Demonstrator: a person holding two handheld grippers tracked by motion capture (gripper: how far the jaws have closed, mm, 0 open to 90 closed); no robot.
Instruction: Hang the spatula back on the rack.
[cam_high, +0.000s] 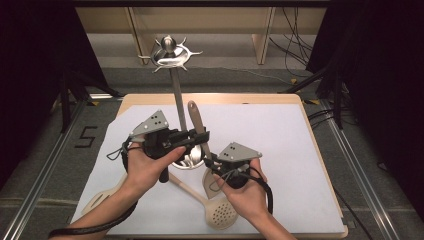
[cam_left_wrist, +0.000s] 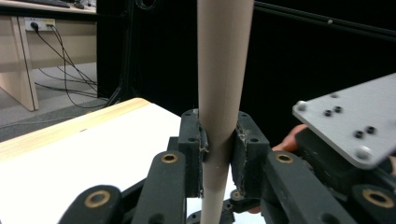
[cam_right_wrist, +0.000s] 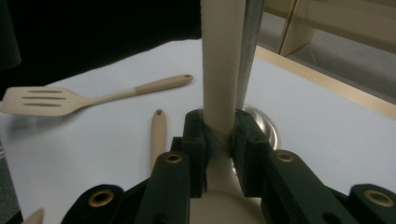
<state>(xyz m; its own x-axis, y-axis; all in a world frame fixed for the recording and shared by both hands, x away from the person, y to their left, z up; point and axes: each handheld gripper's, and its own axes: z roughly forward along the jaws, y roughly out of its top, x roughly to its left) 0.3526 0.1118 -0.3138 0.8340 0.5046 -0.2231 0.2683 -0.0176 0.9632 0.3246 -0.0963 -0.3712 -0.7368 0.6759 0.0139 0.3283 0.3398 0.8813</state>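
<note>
A beige utensil (cam_high: 196, 122) stands nearly upright beside the metal pole (cam_high: 178, 100) of a hook stand, whose round base (cam_high: 189, 161) rests on the white sheet. My left gripper (cam_high: 200, 136) is shut on the utensil's handle (cam_left_wrist: 219, 70), with both pads pressing its sides. My right gripper (cam_high: 210, 161) is shut lower on the same handle (cam_right_wrist: 219, 60), just above the utensil's broad head. Behind the handle in the right gripper view rises the stand's pole (cam_right_wrist: 247, 46). The stand's hooks (cam_high: 171, 52) at the top hang bare.
A beige slotted spatula (cam_high: 100, 200) lies at the front left of the sheet, also the spatula (cam_right_wrist: 42, 100) in the right gripper view. A beige perforated skimmer (cam_high: 220, 212) lies at the front middle. The wooden table edge (cam_high: 320, 150) runs along the right.
</note>
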